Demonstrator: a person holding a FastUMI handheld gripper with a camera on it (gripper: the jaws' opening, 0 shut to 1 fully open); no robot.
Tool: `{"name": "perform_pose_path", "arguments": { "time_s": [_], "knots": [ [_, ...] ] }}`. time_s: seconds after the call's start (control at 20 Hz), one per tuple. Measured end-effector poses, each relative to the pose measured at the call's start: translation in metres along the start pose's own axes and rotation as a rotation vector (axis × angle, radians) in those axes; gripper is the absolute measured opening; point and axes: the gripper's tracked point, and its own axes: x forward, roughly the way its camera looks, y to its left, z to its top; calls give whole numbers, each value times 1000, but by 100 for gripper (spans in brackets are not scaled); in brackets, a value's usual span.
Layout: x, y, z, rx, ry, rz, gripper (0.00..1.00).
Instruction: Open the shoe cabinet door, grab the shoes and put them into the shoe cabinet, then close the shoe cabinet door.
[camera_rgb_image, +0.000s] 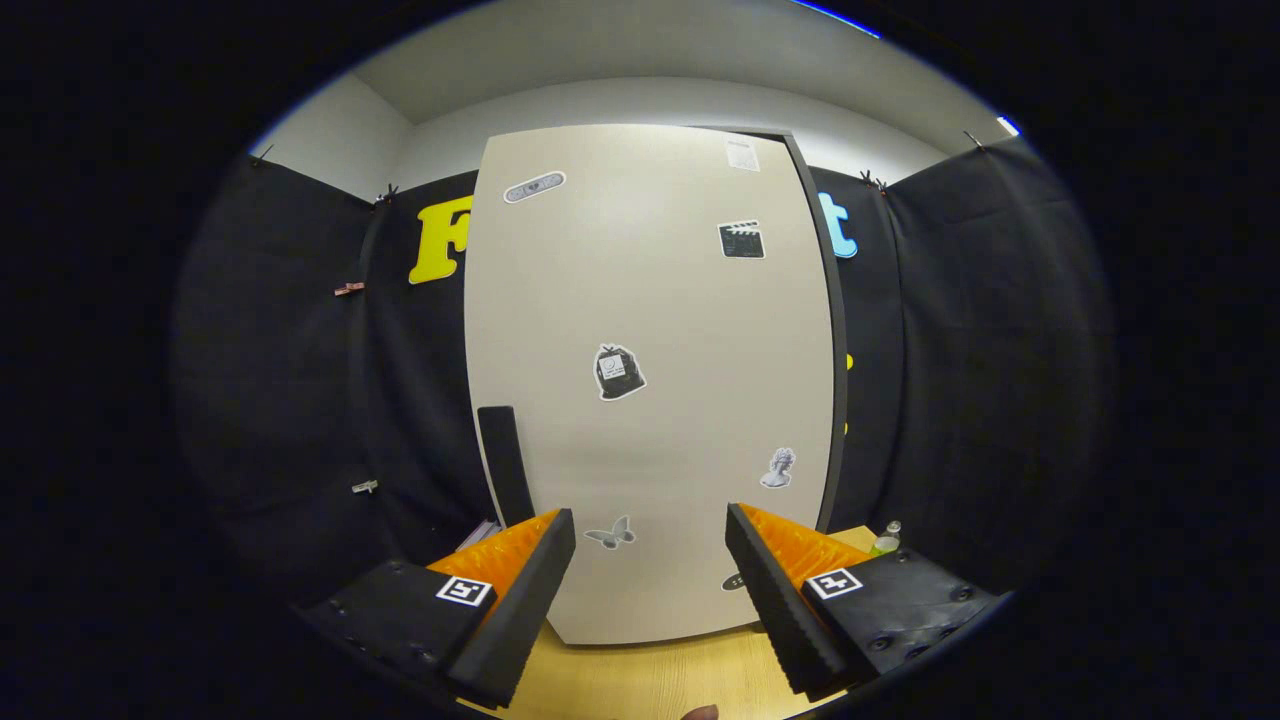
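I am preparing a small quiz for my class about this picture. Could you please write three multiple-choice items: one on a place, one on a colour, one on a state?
1. Where on the cabinet door is the handle?
A. By its left edge, just beyond the left jaw.
B. At its top right corner.
C. In its middle.

2. What colour is the cabinet door?
A. Red.
B. Pale beige.
C. Dark blue.

3. How does the gripper stand?
A. Jaws shut on the handle.
B. Jaws shut on a shoe.
C. Jaws open, holding nothing.

Answers:
1 A: the dark upright bar sits low on the door's left edge.
2 B: the whole panel is pale beige.
3 C: a wide gap separates the jaws, with only the door beyond it.
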Motion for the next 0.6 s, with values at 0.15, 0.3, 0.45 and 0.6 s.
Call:
{"name": "perform_pose_path", "arguments": {
  "time_s": [0.15, 0.3, 0.45, 0.6],
  "knots": [
    [-1, -1, 1, 0, 1, 1, 98],
    [-3, -4, -1, 3, 3, 3, 98],
    [-4, -5, -2, 9, 7, 2, 98],
    [-5, -6, -2, 8, 7, 4, 98]
  ]
}}
